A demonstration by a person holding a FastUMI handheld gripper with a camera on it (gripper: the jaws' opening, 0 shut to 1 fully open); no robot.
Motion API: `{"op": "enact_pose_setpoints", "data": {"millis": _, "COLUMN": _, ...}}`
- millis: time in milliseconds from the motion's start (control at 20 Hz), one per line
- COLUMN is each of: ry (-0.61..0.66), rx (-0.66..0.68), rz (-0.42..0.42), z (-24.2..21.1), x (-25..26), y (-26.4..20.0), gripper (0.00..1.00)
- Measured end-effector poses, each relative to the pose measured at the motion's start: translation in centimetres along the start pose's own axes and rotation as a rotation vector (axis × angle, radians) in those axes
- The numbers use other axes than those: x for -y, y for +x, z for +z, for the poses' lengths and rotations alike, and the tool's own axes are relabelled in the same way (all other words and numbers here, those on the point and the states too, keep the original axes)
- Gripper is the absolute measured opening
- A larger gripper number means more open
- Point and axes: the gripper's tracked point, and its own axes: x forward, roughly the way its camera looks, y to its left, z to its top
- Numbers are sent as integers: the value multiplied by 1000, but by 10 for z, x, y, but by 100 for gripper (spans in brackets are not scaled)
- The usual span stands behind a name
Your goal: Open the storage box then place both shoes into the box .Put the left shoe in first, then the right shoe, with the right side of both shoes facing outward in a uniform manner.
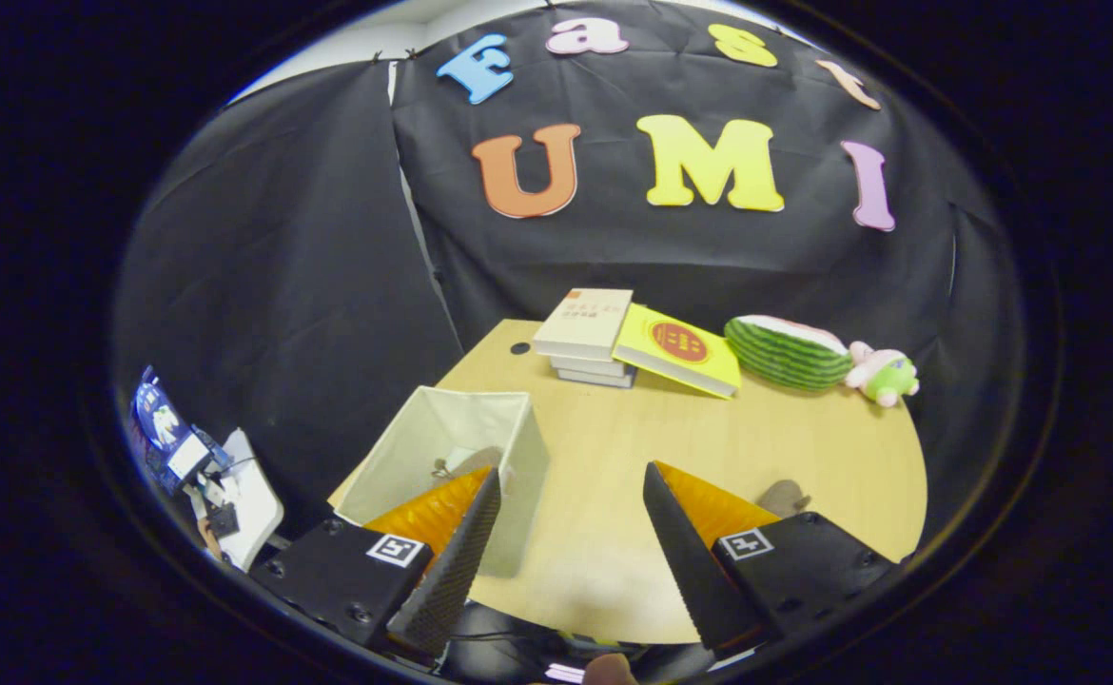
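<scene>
The gripper (571, 533) is riding nearest the camera with its two fingers spread wide and nothing between them, hanging above the near part of the wooden table (804, 447). The storage box (442, 457), a pale fabric bin with its top already open, is sitting just ahead of the left finger, close to the table's near-left edge. Something brownish is lying on its floor (466, 463), possibly a shoe, though too little is showing to be sure. Another small brownish shape (783, 497) is peeking out just beyond the right finger; it may be the other shoe.

Judging from this, the box-opening step looks done and the work is sitting somewhere in the shoe-placing stage. The next move is likely calling for a swing right to close on that shape, then a carry across to the box.

Between the fingers and the stack of books (587, 335), the yellow book (678, 349), the watermelon toy (785, 352) and the plush toy (885, 374) at the far edge, bare tabletop is offering ample room. The box's nearness to the edge is asking for a gentle drop.
</scene>
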Motion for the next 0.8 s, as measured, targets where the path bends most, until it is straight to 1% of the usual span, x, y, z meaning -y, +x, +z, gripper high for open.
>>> {"op": "enact_pose_setpoints", "data": {"millis": 150, "ry": 17, "rx": -29, "rz": 2, "z": -23, "x": 38, "y": -6, "gripper": 97}}
{"op": "enact_pose_setpoints", "data": {"millis": 300, "ry": 26, "rx": -80, "rz": -48, "z": -52, "x": 88, "y": -3, "gripper": 97}}
{"op": "enact_pose_setpoints", "data": {"millis": 500, "ry": 27, "rx": -128, "rz": -119, "z": -79, "x": 148, "y": -3, "gripper": 97}}
{"op": "enact_pose_setpoints", "data": {"millis": 600, "ry": 64, "rx": -160, "rz": -143, "z": -95, "x": 173, "y": -1, "gripper": 97}}
{"op": "enact_pose_setpoints", "data": {"millis": 800, "ry": 146, "rx": -273, "rz": -166, "z": -143, "x": 217, "y": 11, "gripper": 97}}
